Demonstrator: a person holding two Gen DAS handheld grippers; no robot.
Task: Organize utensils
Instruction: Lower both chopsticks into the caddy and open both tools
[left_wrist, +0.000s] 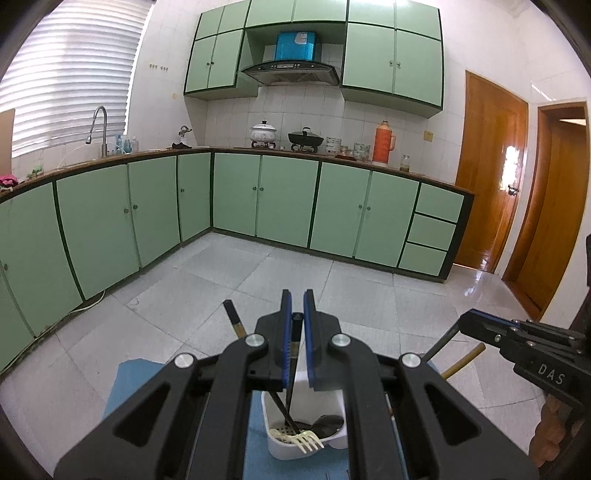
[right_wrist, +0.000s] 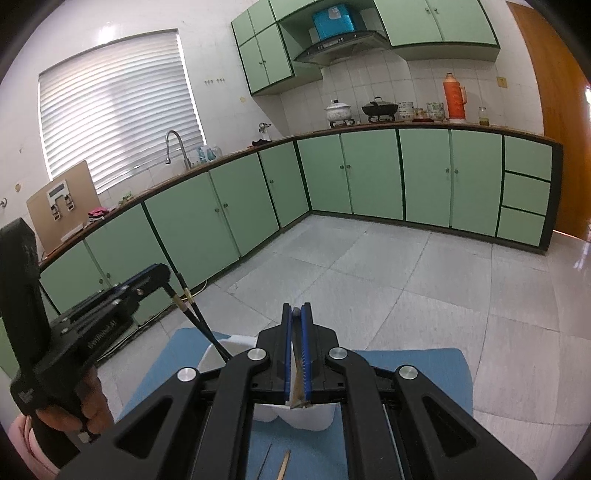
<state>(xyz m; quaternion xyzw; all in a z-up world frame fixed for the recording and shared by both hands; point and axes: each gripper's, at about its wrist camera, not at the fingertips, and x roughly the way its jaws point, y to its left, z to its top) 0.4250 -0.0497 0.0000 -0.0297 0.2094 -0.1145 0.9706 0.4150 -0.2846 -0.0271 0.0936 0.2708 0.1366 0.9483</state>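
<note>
Partly done, by the look of it; white holder (left_wrist: 306, 439) on the blue mat (left_wrist: 133, 384) already carries a fork (left_wrist: 303, 441) and spoon (left_wrist: 327, 424); left tool (left_wrist: 297, 317) clenched on a dark chopstick (left_wrist: 293, 373) angled into the holder; right tool (right_wrist: 296, 325) clenched on a slim utensil (right_wrist: 297, 373), not yet dropped in; two more sticks (right_wrist: 275, 463) left lying on the mat.

the letters "das" stand in pale print on the black body of the right gripper (left_wrist: 456, 325), seen at the right edge of the left wrist view. the left gripper (right_wrist: 162, 275) carries pale lettering along its black side in the right wrist view, too blurred to read. the white label on the blue box (left_wrist: 295, 45) above the range hood (left_wrist: 291, 72) cannot be read either.
</note>
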